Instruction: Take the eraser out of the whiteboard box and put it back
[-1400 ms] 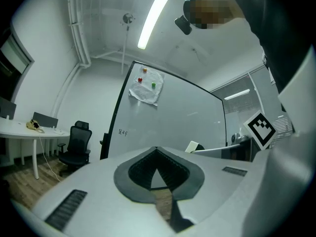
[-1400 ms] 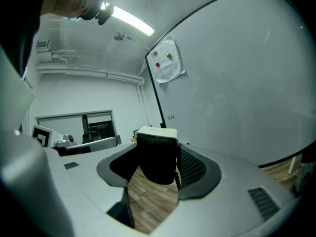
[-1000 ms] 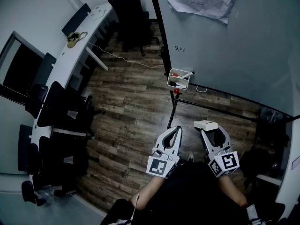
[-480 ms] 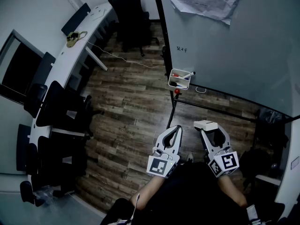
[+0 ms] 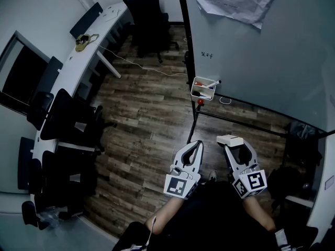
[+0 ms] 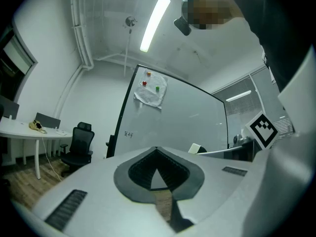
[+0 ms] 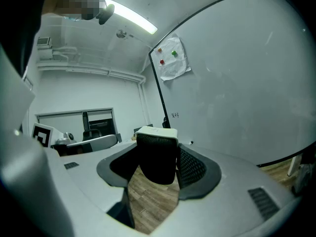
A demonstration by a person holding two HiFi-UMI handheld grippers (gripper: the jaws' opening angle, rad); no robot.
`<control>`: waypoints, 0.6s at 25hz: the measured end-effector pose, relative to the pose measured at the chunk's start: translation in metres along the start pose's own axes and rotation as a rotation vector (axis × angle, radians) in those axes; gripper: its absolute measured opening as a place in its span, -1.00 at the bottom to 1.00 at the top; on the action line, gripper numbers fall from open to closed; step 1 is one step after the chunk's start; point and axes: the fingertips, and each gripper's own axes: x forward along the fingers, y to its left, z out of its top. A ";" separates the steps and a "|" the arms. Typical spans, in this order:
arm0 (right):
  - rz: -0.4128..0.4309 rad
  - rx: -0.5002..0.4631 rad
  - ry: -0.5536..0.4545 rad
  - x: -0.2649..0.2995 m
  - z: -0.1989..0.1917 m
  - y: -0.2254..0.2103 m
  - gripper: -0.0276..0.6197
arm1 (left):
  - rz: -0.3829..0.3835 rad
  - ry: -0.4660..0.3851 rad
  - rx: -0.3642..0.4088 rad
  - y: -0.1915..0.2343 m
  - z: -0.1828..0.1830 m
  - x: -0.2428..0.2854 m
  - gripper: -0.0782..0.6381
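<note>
Now the right gripper pinches the eraser, and the left gripper is pressed together, empty. Carry it level to the box at the whiteboard's lower left corner, and probably lower it clear of the markers.

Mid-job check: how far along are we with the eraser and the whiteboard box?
Done: the eraser is out of the whiteboard box, which sits at the whiteboard's lower corner. In hand: the right tool grips the eraser, apart from the box; the left tool is shut and empty. Left: carry it to the box and set it back inside.
</note>
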 end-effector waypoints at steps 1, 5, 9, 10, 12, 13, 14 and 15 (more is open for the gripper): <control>-0.005 0.002 0.002 0.001 0.000 0.002 -0.15 | 0.002 0.011 0.004 0.002 -0.002 -0.002 -0.76; -0.010 -0.005 0.000 0.003 -0.003 0.009 -0.15 | 0.007 -0.009 0.019 0.011 0.007 -0.007 -0.76; -0.016 -0.017 0.002 0.007 -0.005 0.015 -0.15 | 0.006 -0.021 0.004 0.019 0.008 -0.012 -0.76; -0.020 -0.018 0.004 0.008 -0.005 0.017 -0.15 | 0.006 -0.013 -0.002 0.021 0.007 -0.014 -0.76; -0.027 -0.023 0.007 0.010 -0.005 0.019 -0.15 | 0.003 0.002 -0.008 0.024 0.004 -0.018 -0.76; -0.030 -0.027 0.008 0.011 -0.006 0.021 -0.15 | 0.002 -0.003 -0.010 0.026 0.005 -0.020 -0.76; -0.032 -0.031 0.008 0.012 -0.006 0.023 -0.15 | 0.002 -0.006 -0.011 0.029 0.005 -0.021 -0.76; -0.033 -0.036 0.007 0.013 -0.007 0.025 -0.15 | 0.003 -0.003 -0.012 0.032 0.004 -0.024 -0.76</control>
